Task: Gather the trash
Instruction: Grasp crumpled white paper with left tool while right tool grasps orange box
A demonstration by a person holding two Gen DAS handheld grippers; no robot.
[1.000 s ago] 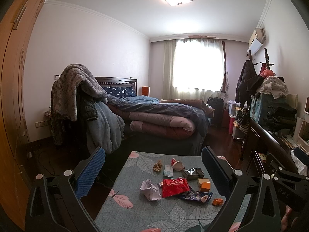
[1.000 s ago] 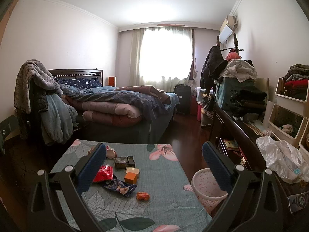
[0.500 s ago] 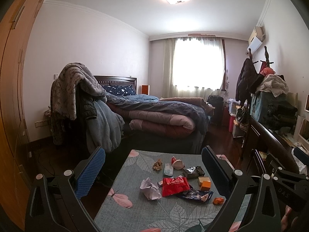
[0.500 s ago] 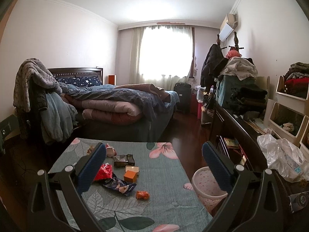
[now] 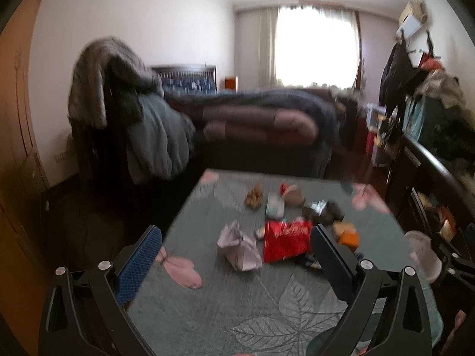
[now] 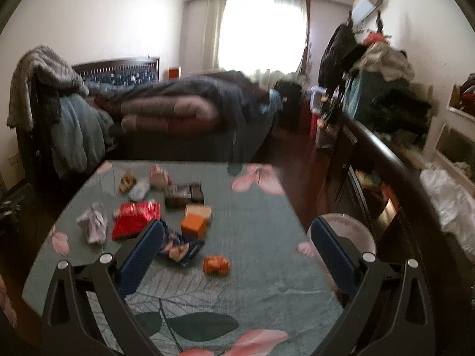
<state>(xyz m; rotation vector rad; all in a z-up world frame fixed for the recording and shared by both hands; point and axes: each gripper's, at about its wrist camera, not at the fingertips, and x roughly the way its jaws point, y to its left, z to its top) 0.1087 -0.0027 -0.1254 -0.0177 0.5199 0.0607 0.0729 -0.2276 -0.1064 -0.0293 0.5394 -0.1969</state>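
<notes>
Both views are now tipped lower and blurred, so more of the table is seen than a second ago. The left gripper and right gripper are held wide, nothing between the jaws. About ten pieces of trash are counted on the cloth: one red wrapper, one crumpled paper, two orange boxes, one blue wrapper, one small orange packet, the rest too blurred to name. One bin is seen beside the table's right edge; its contents cannot be made out.
</notes>
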